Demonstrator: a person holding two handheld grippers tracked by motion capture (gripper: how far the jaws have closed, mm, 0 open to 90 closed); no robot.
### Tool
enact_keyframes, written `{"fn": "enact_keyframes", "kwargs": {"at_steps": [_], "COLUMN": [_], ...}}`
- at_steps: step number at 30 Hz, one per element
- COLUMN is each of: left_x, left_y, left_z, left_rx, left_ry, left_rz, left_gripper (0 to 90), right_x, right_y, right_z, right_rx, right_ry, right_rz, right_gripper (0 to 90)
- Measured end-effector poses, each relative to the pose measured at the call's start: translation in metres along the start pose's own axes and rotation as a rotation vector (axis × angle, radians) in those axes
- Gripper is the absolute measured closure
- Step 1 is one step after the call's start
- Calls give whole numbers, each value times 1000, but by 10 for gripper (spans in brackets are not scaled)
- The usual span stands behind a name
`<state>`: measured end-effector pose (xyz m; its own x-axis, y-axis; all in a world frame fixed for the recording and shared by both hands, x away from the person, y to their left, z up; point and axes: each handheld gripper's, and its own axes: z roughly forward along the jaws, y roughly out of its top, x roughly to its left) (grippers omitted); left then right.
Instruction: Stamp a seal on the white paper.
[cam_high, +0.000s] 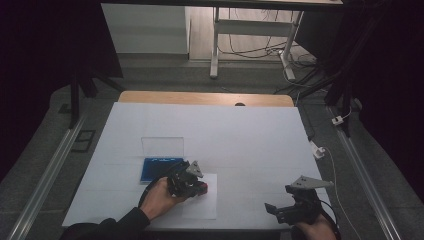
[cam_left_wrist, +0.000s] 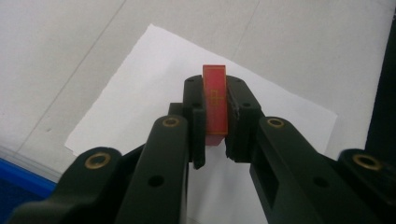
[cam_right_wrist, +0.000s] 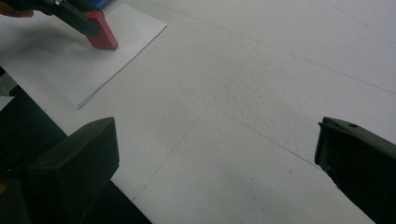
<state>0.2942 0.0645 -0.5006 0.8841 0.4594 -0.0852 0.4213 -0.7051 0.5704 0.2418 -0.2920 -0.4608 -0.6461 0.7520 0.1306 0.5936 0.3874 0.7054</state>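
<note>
red block (cam_left_wrist: 215, 100) | pinched upright in left tongs (cam_left_wrist: 215, 114) over paper sheet (cam_left_wrist: 140, 93) | right tongs (cam_right_wrist: 215, 154) spread, well apart

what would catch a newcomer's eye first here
A red block clamped between the left gripper's black jaws, over a paper sheet near the table's front. Behind it sits a blue tray with a clear lid. The right gripper hangs open at the front right edge.
</note>
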Motion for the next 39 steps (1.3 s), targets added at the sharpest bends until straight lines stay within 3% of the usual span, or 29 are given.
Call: {"fn": "enact_keyframes", "kwargs": {"at_steps": [6,10,18,24,29,33,34,39], "left_x": [-3,-2,-6,3,-9,-5,-1,-7], "left_y": [-4,-7,-8,-10,-8,-7,-8,-7], "left_z": [1,2,3,3,4,4,4,4], "left_rx": [-20,-37,-41,-59,-39,-36,-41,-35], "left_ry": [9,8,31,-21,52,29,2,36], "left_rz": [33,2,-7,-52,4,-13,-36,-11], "left_gripper": [803,804,806,807,807,807,807,807], "right_x": [0,0,1,1,1,1,1,1], "right_y": [0,0,1,1,1,1,1,1], "right_z": [0,1,1,1,2,2,2,2], "right_rx": [0,2,8,10,10,11,10,11], "right_ry": [0,-2,-1,-2,-2,-4,-2,2], "right_rz": [-1,-5,-8,-10,-9,-12,-13,-12], "right_gripper": [0,0,0,0,0,0,0,0]}}
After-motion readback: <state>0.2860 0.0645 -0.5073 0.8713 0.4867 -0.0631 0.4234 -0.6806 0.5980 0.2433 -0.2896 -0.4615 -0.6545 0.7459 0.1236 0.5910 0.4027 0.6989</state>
